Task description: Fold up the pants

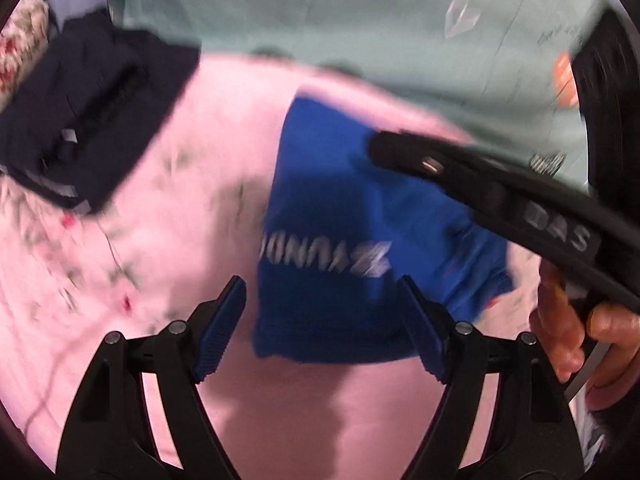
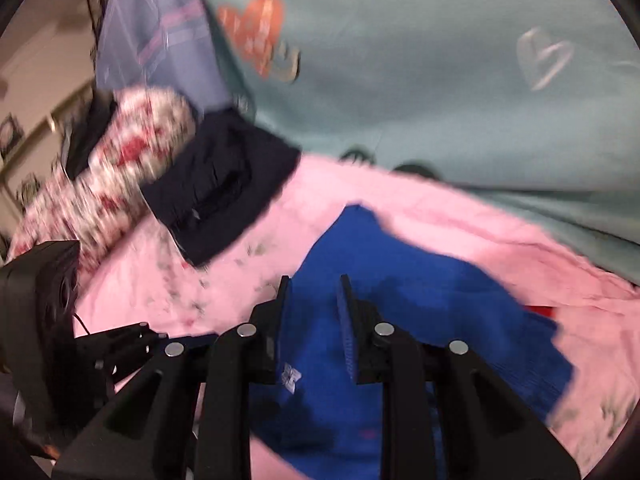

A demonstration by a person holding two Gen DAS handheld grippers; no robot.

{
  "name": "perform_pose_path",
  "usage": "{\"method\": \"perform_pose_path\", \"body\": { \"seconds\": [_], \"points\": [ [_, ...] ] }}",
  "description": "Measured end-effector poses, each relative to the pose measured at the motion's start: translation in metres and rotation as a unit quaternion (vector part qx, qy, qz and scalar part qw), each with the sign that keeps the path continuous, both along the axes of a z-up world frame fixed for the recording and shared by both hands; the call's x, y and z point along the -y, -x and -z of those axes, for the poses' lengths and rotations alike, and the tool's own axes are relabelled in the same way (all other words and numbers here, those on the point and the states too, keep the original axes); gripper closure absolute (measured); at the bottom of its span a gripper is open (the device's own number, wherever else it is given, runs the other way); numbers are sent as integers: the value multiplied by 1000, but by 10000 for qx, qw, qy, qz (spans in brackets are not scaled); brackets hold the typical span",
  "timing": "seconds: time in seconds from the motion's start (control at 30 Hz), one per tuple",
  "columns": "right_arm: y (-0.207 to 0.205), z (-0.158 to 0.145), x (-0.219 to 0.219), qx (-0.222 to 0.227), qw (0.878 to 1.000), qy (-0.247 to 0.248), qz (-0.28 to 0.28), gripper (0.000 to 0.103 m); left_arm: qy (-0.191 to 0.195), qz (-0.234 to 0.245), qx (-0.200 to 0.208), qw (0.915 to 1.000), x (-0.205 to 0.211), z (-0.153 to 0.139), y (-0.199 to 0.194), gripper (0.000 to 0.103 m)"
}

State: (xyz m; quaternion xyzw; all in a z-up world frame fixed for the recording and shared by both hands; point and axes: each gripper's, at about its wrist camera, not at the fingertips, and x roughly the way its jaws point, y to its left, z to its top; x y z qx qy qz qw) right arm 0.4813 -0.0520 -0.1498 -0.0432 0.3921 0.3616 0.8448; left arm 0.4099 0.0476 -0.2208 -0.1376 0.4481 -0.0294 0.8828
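Pink sheet [image 1: 200, 152] under blue pants [image 1: 340, 220]

- The left gripper [image 1: 322, 316] has its two blue fingers spread wide apart, holding nothing.
- The right gripper [image 2: 314, 316] has its fingers close together with a small gap between them.
- A bare hand [image 1: 576, 344] holds the right gripper's black handle.

A pale teal sheet [image 2: 440, 80] printed with hearts fills the upper frame. A beige wall [image 2: 44, 60] is seen at upper left.
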Motion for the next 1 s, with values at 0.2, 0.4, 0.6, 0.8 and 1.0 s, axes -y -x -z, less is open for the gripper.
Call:
{"method": "perform_pose_path", "body": {
  "seconds": [0.2, 0.4, 0.6, 0.8, 1.0],
  "points": [
    [0, 8, -1, -2, 9999, 16, 171, 79, 128, -37, 160, 9998, -19, -16, 31, 24],
    [13, 28, -19, -149, 9994, 314, -68, 80, 292, -481, 221, 9982, -48, -39, 63, 24],
    [53, 4, -7, -139, 9990, -426, -14, 74, 108, -410, 133, 9990, -44, -40, 63, 24],
    [72, 7, 43, -483, 9946, -461, 790, 64, -96, -334, -89, 9994, -36, -34, 55, 24],
    [57, 41, 86, -738, 9809, 56, 1797, 56, -287, -326, -231, 9988, -27, -44, 54, 24]
  ]
}}
